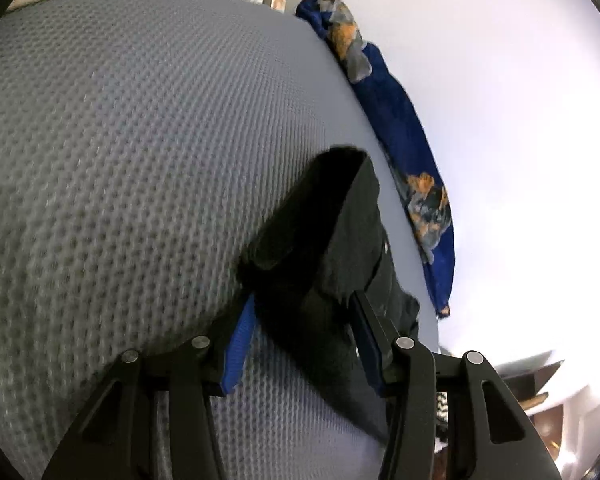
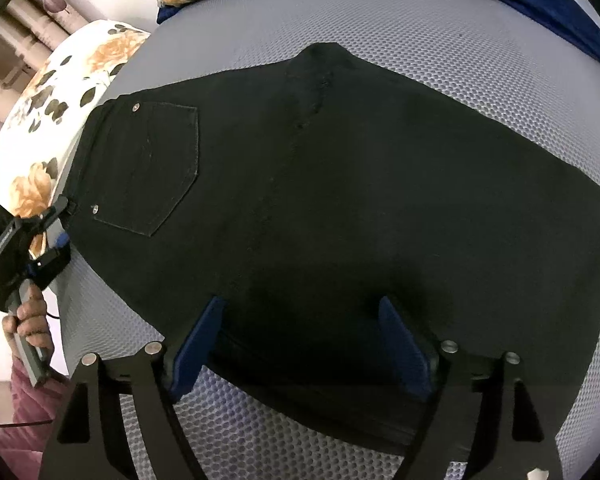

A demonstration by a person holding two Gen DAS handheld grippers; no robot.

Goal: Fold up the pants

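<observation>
The black denim pants (image 2: 340, 208) lie spread flat on a grey honeycomb-textured mattress surface (image 2: 440, 68), folded lengthwise so that one rear patch pocket (image 2: 156, 168) with two metal rivets faces up near the waistband at the left of the right wrist view. The right gripper (image 2: 300, 344) hovers over the near edge of the pants, its blue-padded fingers (image 2: 196, 352) spread wide with dark fabric between them but not pinched. The left gripper (image 2: 62, 226), held by a hand (image 2: 30, 320), sits at the waistband corner at the edge of the surface; in its own view the left gripper (image 1: 300, 336) has a thick bunch of black cloth between its fingers (image 1: 240, 344), which stand fairly far apart, and whether they actually clamp the cloth cannot be told. Beyond the pants, a crumpled blue blanket with orange and grey flowers (image 1: 400, 128) lies along the far edge of the mattress, and a white cushion with orange roses (image 2: 60, 92) sits beside the waistband end.
</observation>
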